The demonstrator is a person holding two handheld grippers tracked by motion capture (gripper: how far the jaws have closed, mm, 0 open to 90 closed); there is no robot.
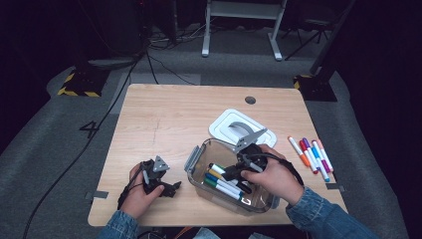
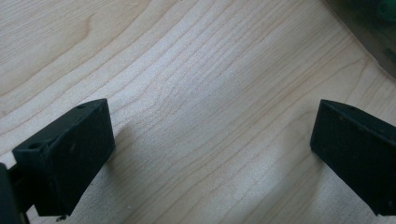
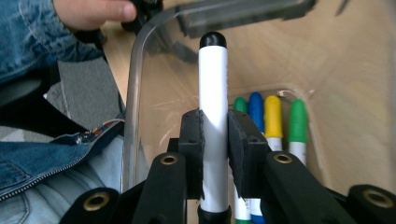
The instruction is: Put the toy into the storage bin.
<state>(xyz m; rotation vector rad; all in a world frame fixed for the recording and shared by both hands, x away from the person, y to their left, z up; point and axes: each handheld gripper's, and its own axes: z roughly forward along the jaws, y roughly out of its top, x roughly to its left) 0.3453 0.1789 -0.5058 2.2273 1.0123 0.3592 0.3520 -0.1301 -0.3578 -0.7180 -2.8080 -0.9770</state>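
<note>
Marker [image 3: 213, 93] pinched in my right claw [image 3: 215, 154], over the clear box [image 1: 196, 159].

Marker is light, hard and smooth, so it could slip; I hold it around its white middle, black cap [image 3: 213, 39] pointing away, and both pads press tight on it. I think a hold near the middle keeps it from tipping. Under it, in the box, I count four markers lying side by side: green, blue, yellow, green. Out on the worktop [image 1: 169, 114], well to the right of the box, lie about five more markers [image 1: 312, 157]. One white lid [image 1: 241, 127] sits just behind the box. My left claw [image 1: 166, 186] rests spread wide on the bare worktop, holding nothing.
</note>
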